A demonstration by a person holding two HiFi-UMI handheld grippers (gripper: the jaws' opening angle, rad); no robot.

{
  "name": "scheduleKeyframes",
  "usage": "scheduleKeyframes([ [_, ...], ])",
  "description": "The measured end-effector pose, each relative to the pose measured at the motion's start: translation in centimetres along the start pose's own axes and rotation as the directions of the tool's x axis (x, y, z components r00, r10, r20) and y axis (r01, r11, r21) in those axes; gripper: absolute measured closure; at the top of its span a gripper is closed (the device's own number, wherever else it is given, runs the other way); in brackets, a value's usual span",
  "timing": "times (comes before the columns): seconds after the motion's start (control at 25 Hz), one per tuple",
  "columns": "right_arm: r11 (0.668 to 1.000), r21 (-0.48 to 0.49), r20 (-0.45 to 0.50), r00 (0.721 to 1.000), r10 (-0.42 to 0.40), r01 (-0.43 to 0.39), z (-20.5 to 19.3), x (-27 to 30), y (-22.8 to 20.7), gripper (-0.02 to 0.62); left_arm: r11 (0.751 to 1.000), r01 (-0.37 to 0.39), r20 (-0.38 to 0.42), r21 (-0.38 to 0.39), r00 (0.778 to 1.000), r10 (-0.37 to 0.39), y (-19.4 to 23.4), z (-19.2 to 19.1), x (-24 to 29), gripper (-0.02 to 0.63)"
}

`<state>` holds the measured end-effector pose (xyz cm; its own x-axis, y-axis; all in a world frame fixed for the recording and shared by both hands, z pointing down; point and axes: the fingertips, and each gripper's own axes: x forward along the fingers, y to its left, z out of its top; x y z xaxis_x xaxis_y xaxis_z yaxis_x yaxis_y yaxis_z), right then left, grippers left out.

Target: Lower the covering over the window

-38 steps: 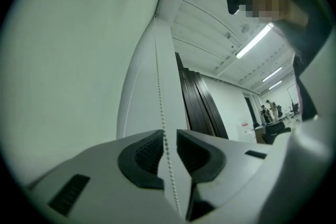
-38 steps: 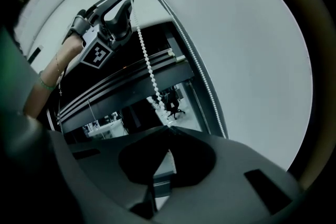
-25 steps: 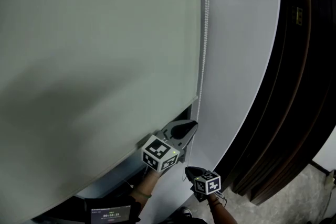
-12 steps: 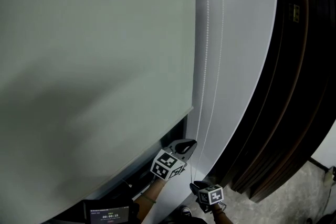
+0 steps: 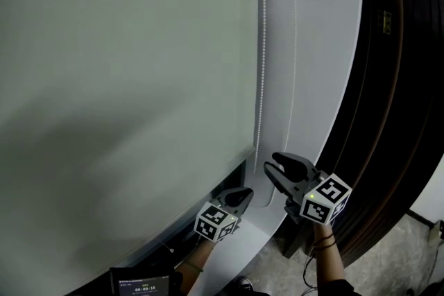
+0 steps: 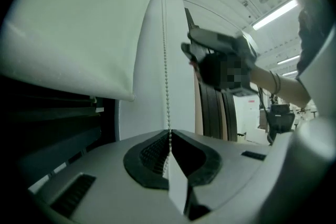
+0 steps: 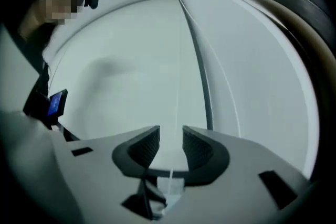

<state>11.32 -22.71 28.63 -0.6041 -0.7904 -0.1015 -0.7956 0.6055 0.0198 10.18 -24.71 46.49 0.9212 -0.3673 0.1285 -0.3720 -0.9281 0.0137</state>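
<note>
Pale greenish blind [image 5: 125, 80] fills view; its hem sits just up-left of your left claw [image 5: 240, 196], dark gap under hem. Left claw pinched tight on bead chain [image 5: 261, 80], chain runs straight up from tips. Your right claw [image 5: 272, 166] wide, jaws just been opening; faint second strand [image 5: 294, 45] in gap, pads not pressing. Right of it: dark stacked panels [image 5: 388, 114]. White wall strip [image 5: 326, 45] behind both claws. Small screen [image 5: 144, 282] below left claw.

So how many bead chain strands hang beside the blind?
2: the left strand, by the blind's edge, pinched in the left hand-held gripper; the right strand, against the wall.
</note>
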Motion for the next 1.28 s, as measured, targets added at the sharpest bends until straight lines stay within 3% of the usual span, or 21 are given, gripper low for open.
scheduleKeyframes([
  [0.12,0.995,-0.099,0.038,0.999,0.02,-0.017,6.0,3.0,-0.9,0.477,1.0,-0.004,0.004,-0.006,1.0,0.004,0.3,0.0,0.0,0.592],
  [0.24,0.986,-0.168,0.041,0.999,0.007,0.0,8.1,5.6,-2.0,0.477,1.0,-0.008,0.007,-0.007,1.0,0.008,0.3,0.0,0.2,0.592],
  [0.32,0.987,-0.158,0.046,0.999,0.023,-0.015,8.3,6.3,-1.7,0.481,1.0,-0.01,0.012,-0.018,1.0,0.01,0.1,0.0,0.1,0.592],
  [0.4,0.994,-0.111,0.079,0.996,0.034,-0.025,8.4,6.2,-1.0,0.577,0.999,-0.01,0.018,-0.035,1.0,0.011,-0.2,0.0,-0.4,0.592],
  [0.48,0.999,-0.052,0.13,0.991,0.018,-0.012,8.5,5.5,-0.7,0.583,0.999,-0.004,0.014,-0.048,1.0,0.005,-0.6,-0.1,-1.0,0.592],
  [0.56,0.999,-0.038,0.141,0.99,-0.004,0.009,7.7,5.0,-0.8,0.584,1.0,0.009,-0.043,-0.019,0.999,-0.01,-1.0,-1.1,-1.1,0.592],
  [0.64,1.0,-0.028,0.127,0.992,-0.01,0.014,5.6,4.6,-0.9,0.584,0.999,0.021,-0.125,0.034,0.992,-0.016,-1.7,-2.9,-1.0,0.592],
  [0.72,1.0,0.022,0.129,0.991,-0.021,0.019,3.5,3.8,-1.0,0.584,0.999,0.025,-0.128,0.032,0.992,-0.02,-2.5,-3.5,-1.4,0.592],
  [0.84,0.998,0.056,0.076,0.996,-0.047,0.043,-0.6,2.7,-1.2,0.584,1.0,-0.004,0.008,-0.002,1.0,0.004,-3.1,-0.6,-2.6,0.592],
  [1.0,0.993,0.082,-0.105,0.992,-0.07,0.079,-9.9,1.6,-1.3,0.584,0.998,-0.029,0.196,0.049,0.98,0.019,-2.6,7.0,-3.6,0.592],
  [1.12,0.977,0.192,-0.182,0.981,-0.062,0.098,-16.7,0.0,-0.3,0.584,0.995,0.007,0.254,0.104,0.967,-0.033,-3.1,12.3,-3.6,0.542],
  [1.28,0.958,0.273,-0.213,0.977,-0.022,0.081,-21.3,-0.9,2.3,0.584,0.989,0.04,0.292,0.141,0.953,-0.08,-2.8,17.0,-2.9,0.493],
])
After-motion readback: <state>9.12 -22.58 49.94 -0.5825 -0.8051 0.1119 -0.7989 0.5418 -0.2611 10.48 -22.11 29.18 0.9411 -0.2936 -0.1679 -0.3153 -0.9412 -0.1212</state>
